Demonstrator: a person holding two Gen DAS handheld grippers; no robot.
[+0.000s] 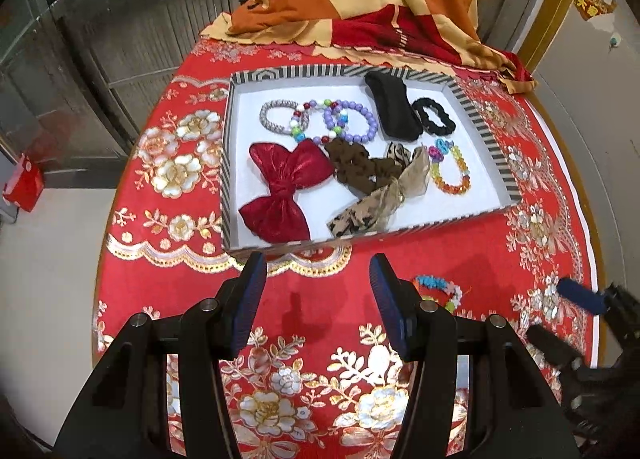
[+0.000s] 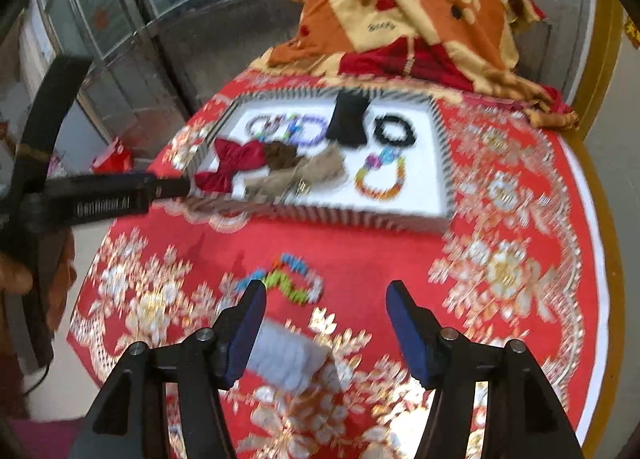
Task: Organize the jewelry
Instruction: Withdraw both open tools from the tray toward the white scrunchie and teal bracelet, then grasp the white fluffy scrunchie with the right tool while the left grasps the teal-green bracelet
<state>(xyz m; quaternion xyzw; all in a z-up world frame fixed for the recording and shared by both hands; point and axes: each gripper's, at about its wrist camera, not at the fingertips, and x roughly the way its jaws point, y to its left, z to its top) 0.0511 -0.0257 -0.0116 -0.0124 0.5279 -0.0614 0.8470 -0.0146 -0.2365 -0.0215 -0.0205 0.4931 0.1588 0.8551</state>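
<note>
Both tongs spread over the red flowered tablecloth (image 1: 460,259), holding nothing.

The left gripper (image 1: 318,271) and right gripper (image 2: 326,299) stand open. A multicoloured bead bracelet (image 2: 292,277) lies on the cloth near the right gripper, apart from the striped cardboard tray (image 1: 486,131) of hair bows, scrunchies and bracelets farther away.

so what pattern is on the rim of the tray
Black and white stripes on the tray rim, clearest in the left wrist view.

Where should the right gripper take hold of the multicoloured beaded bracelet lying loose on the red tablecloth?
The multicoloured beaded bracelet lies flat outside the striped tray. The open right gripper would probably do best coming from above, one finger inside the ring, pinching one side of the beaded band.
</note>
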